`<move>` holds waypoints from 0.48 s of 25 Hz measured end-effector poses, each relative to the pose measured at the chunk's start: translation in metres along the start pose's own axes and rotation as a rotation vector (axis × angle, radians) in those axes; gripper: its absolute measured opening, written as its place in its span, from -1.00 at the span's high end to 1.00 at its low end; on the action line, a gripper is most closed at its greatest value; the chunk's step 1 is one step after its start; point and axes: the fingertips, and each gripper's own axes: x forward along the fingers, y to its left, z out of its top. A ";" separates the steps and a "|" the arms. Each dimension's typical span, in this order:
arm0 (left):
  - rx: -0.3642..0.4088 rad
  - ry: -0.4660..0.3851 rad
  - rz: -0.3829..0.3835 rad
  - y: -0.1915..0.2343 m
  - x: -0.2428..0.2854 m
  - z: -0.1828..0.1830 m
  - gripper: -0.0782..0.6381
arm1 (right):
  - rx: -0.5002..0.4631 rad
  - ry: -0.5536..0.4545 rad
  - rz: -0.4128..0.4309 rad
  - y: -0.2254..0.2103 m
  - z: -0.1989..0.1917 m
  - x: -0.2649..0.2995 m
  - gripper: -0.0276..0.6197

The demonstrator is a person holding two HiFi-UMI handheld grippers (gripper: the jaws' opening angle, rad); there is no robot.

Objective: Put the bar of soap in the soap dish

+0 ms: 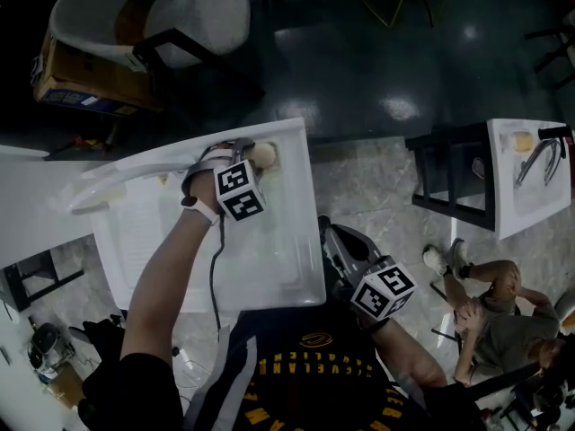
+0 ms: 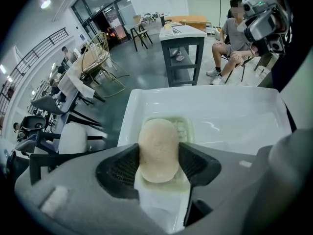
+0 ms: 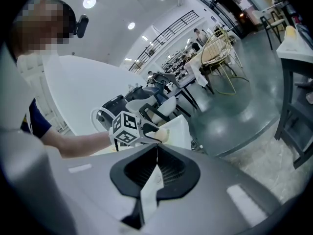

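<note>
My left gripper (image 1: 255,157) is shut on a beige oval bar of soap (image 2: 158,151), pinched between both black pads. The soap hangs right over a pale green soap dish (image 2: 189,128) at the far corner of the white basin (image 2: 220,111). Whether it touches the dish I cannot tell. In the head view the soap (image 1: 264,155) shows past the marker cube at the basin's (image 1: 278,268) far right corner. My right gripper (image 1: 335,241) is held off the basin's near right edge, its jaws shut with nothing between them (image 3: 157,148). It looks towards the left gripper (image 3: 146,131).
A second white basin with a faucet (image 1: 539,158) on a black frame stands at the right, and a person sits on the floor side near it (image 1: 492,308). A white chair (image 1: 153,12) and a cardboard box (image 1: 76,83) stand beyond the basin at top left.
</note>
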 end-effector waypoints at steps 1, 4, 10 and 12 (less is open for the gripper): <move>0.002 0.002 0.000 0.001 0.001 0.000 0.07 | 0.002 -0.001 -0.002 -0.001 0.000 0.000 0.90; 0.004 0.006 -0.002 0.002 0.002 0.000 0.07 | 0.008 -0.003 -0.007 -0.002 0.001 -0.001 0.90; 0.019 0.018 0.002 0.004 0.005 0.001 0.06 | 0.016 -0.007 -0.008 -0.002 0.002 0.001 0.90; 0.028 0.020 0.003 0.005 0.006 0.002 0.06 | 0.017 -0.009 -0.008 -0.003 0.003 0.001 0.90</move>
